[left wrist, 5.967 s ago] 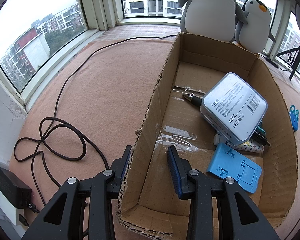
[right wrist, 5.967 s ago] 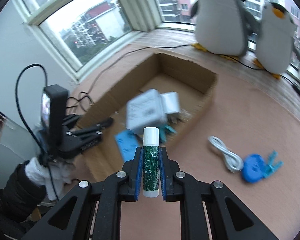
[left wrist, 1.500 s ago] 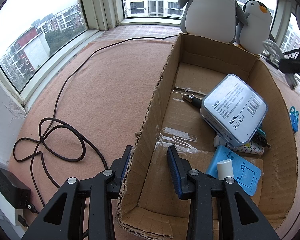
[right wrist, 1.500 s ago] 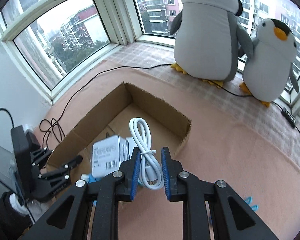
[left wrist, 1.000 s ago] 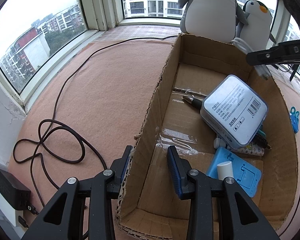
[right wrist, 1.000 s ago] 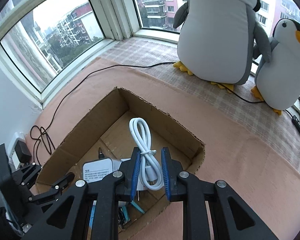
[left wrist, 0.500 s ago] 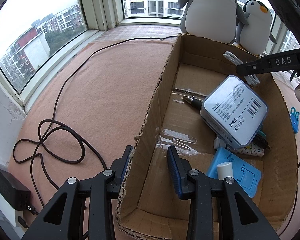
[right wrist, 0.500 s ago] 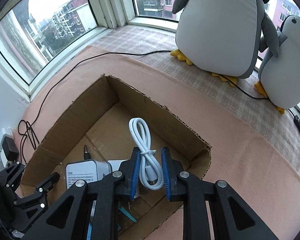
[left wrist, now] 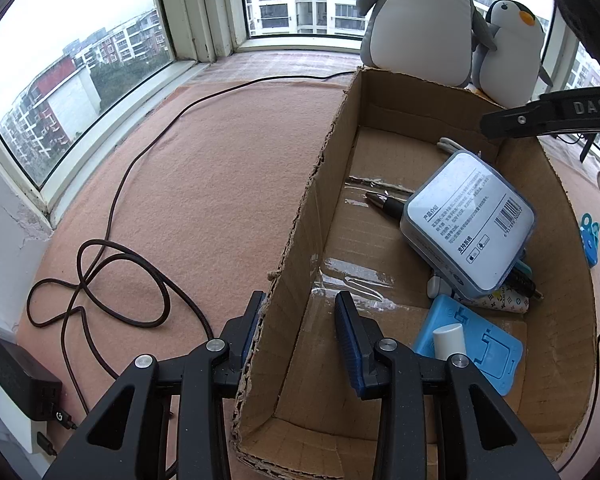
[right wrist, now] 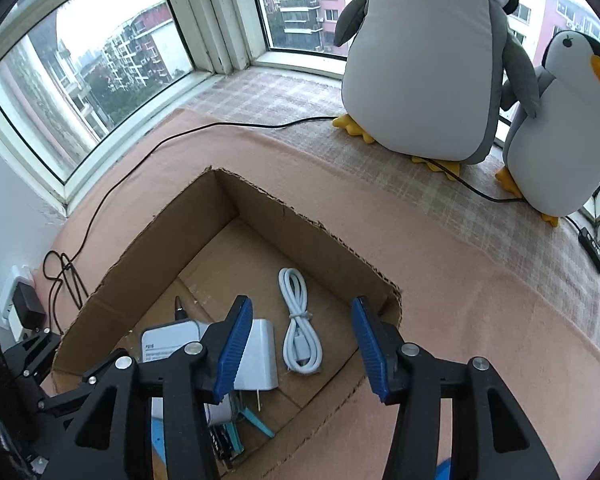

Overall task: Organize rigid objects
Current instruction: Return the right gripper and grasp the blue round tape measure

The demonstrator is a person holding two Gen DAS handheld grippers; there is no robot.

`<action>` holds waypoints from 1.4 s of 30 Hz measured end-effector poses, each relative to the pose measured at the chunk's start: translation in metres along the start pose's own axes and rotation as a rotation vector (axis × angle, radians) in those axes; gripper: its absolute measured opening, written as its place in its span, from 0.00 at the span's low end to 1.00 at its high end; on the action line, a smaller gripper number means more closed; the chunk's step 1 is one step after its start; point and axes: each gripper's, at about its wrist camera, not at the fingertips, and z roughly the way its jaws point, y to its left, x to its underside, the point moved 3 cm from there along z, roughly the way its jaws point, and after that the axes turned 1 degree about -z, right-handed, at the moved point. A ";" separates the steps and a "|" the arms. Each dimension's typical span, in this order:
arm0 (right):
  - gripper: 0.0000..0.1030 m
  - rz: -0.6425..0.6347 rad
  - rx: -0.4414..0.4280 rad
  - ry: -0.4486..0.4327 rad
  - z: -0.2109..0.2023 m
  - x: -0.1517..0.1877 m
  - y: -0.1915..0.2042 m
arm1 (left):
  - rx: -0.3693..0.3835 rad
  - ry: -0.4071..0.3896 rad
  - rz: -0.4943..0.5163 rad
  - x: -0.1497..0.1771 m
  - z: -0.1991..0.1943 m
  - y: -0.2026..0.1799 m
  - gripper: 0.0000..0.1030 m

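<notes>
In the left wrist view, the left gripper straddles the near left wall of the brown cardboard box, its blue pads narrowed onto the cardboard to steady it. Inside lie a white-and-grey square packet with a printed label, a blue plastic phone stand and a white cylindrical tube. Beyond the box's right wall a small blue clip sits on the pink felt mat, well apart from this claw.

In the right wrist view, the right gripper hangs over the box's far corner with its jaws opening and nothing between the pads. The coiled white cable lies on the box floor directly below, its long axis running away from the claw, beside a white charger block. The clip's side of the box is this hand's side, so the right is the nearer for it.
</notes>
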 end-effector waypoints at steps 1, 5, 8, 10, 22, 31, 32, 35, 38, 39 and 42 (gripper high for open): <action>0.47 0.004 -0.007 -0.002 -0.002 0.001 0.000 | 0.000 0.000 0.000 0.000 0.000 0.000 0.37; 0.47 0.021 -0.038 -0.021 -0.019 0.009 -0.005 | 0.000 -0.001 0.000 0.000 -0.001 0.000 0.37; 0.48 0.058 -0.064 -0.044 -0.038 0.018 -0.014 | 0.000 -0.001 0.000 0.001 -0.001 0.000 0.37; 0.49 0.090 -0.080 -0.067 -0.055 0.027 -0.026 | 0.000 -0.001 0.000 0.001 -0.001 0.001 0.37; 0.49 0.257 -0.001 -0.065 -0.093 0.096 -0.107 | 0.000 -0.001 0.002 0.001 -0.001 0.000 0.37; 0.49 0.332 -0.050 0.023 -0.072 0.147 -0.119 | -0.001 -0.001 0.001 0.002 -0.001 0.001 0.37; 0.49 0.342 -0.057 0.031 -0.069 0.150 -0.118 | -0.001 -0.002 0.002 0.001 -0.001 0.000 0.37; 0.49 0.361 -0.063 0.048 -0.060 0.159 -0.118 | -0.001 -0.002 0.002 0.001 -0.001 0.001 0.37; 0.49 0.378 -0.061 0.059 -0.052 0.163 -0.119 | 0.000 -0.001 0.002 0.001 -0.001 0.001 0.37; 0.49 0.380 -0.057 0.058 -0.050 0.163 -0.119 | 0.000 -0.002 0.002 0.001 -0.002 0.001 0.37; 0.49 0.388 -0.048 0.058 -0.045 0.161 -0.121 | 0.000 -0.002 0.001 0.001 -0.002 0.001 0.37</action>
